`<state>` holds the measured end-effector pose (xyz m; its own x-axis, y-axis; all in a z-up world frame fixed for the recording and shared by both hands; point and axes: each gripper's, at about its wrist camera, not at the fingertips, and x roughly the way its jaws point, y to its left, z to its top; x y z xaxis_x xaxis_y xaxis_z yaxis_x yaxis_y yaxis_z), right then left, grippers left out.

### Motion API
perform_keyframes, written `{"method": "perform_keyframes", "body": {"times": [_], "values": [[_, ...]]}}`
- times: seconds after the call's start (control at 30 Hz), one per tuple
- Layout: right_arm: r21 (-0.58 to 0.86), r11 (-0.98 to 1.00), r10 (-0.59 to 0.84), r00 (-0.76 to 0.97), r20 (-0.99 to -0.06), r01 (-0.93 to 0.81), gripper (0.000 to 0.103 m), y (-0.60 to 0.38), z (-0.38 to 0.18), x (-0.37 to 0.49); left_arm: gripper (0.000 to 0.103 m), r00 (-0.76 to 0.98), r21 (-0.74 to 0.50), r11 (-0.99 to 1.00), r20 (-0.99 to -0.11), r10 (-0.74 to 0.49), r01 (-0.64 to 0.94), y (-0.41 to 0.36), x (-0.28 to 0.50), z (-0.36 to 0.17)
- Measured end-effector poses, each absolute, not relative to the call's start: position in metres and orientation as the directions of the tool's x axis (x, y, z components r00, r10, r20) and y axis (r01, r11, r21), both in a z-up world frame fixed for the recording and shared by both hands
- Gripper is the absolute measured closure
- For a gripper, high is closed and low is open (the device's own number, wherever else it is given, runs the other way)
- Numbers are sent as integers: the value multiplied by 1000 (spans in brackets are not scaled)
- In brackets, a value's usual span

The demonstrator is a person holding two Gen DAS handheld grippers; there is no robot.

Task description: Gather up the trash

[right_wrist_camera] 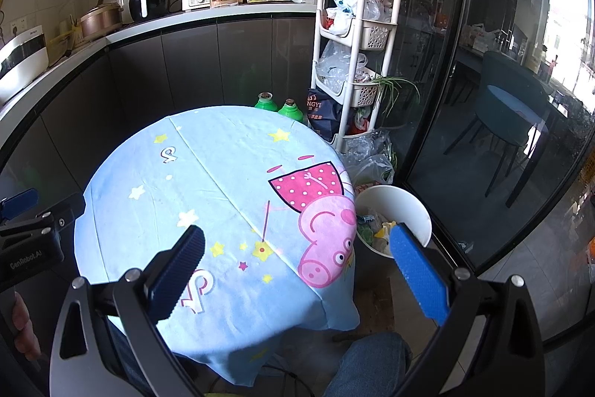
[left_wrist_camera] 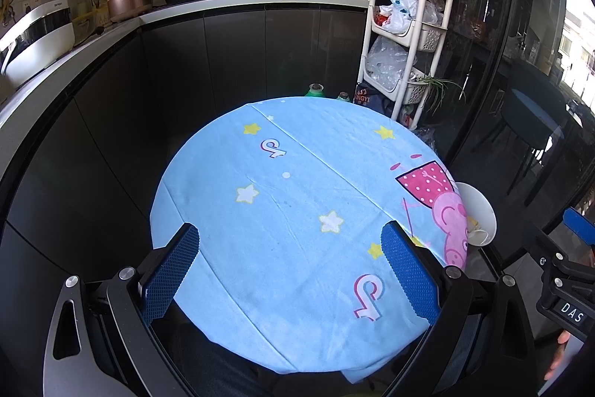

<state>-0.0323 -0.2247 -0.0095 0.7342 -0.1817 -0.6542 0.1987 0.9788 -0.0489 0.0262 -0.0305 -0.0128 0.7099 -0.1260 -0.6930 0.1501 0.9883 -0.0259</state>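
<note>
A round table with a light blue cartoon cloth (left_wrist_camera: pixel 290 196) fills the middle of both views (right_wrist_camera: pixel 208 196). A white trash bin (right_wrist_camera: pixel 405 207) stands on the floor at the table's right side, holding wrappers and scraps (right_wrist_camera: pixel 375 226); its rim also shows in the left wrist view (left_wrist_camera: pixel 479 211). My left gripper (left_wrist_camera: pixel 290 248) is open and empty above the near part of the table. My right gripper (right_wrist_camera: pixel 297 259) is open and empty above the table's right edge, its right finger over the bin. No loose trash shows on the cloth.
A dark cabinet with a white counter (left_wrist_camera: pixel 230 2) of appliances runs behind. A white rack (right_wrist_camera: pixel 357 36) with plastic bags stands at the back right. Two green bottles (right_wrist_camera: pixel 279 105) stand behind the table. Glass doors (right_wrist_camera: pixel 483 99) are at the right. A knee in jeans (right_wrist_camera: pixel 368 359) is below.
</note>
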Motion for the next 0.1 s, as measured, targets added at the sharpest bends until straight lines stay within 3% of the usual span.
{"method": "perform_keyframes", "body": {"times": [0.1], "values": [[-48,979,-180,734,-655,197,3,-228,-9,-32,8,709,-26,988,-694,-126,151,-30,27,-13]]}}
